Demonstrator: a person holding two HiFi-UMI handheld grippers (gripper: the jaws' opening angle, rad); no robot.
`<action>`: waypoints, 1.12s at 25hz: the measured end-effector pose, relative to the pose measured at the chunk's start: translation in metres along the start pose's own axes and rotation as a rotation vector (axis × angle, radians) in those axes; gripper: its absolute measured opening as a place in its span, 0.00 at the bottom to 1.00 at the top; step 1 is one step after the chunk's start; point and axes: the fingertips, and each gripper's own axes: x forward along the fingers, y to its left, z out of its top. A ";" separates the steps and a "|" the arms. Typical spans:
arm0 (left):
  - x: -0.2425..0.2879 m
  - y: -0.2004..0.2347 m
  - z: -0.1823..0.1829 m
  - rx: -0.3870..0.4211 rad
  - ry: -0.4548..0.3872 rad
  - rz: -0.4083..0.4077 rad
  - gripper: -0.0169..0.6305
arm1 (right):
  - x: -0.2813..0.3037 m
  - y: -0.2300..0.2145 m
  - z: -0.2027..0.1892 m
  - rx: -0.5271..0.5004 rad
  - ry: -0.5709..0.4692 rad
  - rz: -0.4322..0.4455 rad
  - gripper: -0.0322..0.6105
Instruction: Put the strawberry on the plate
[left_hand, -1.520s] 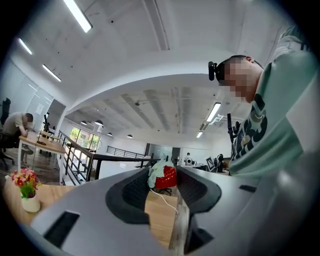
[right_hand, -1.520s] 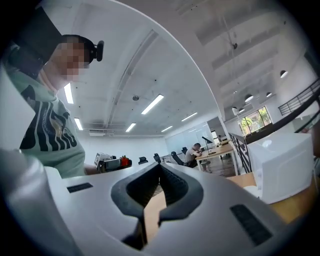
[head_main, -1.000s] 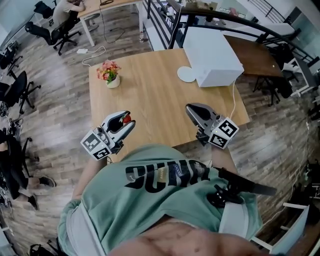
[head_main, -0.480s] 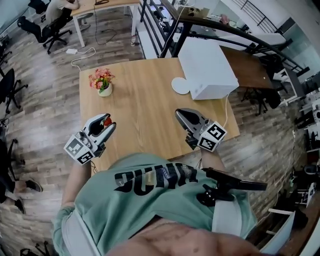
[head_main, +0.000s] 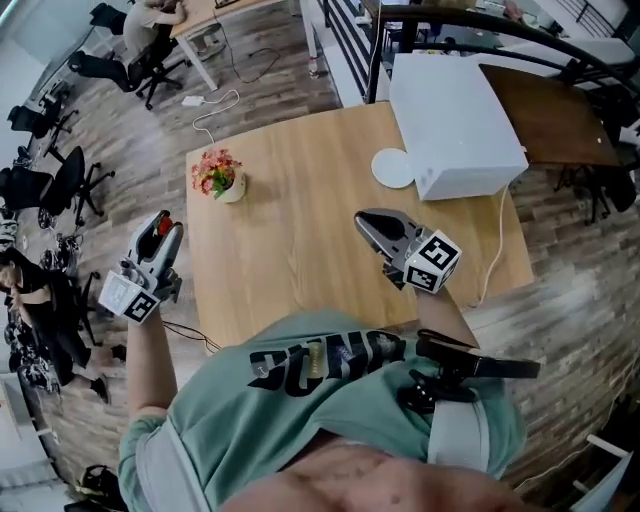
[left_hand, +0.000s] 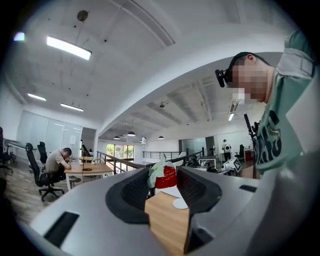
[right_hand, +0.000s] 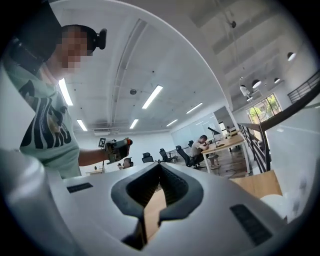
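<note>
Out beyond the left edge of the pale wooden table (head_main: 300, 230), the left gripper (head_main: 161, 234) clamps the red, green-capped strawberry (left_hand: 165, 176) aloft, presumably for carrying to the small white round plate (head_main: 393, 167), while the right gripper (head_main: 372, 225) hovers closed and empty.

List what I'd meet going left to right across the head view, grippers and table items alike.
left gripper, its jaws closed on the strawberry → flower pot → plate → white box
</note>
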 end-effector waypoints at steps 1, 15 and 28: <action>0.006 0.011 0.011 0.019 0.010 0.012 0.29 | -0.002 -0.003 -0.004 0.013 -0.005 0.001 0.06; 0.193 0.088 0.033 0.187 0.266 -0.095 0.29 | -0.065 -0.066 -0.029 0.029 -0.048 -0.155 0.06; 0.398 0.031 -0.055 0.364 0.475 -0.355 0.29 | -0.155 -0.097 -0.083 0.091 -0.027 -0.295 0.06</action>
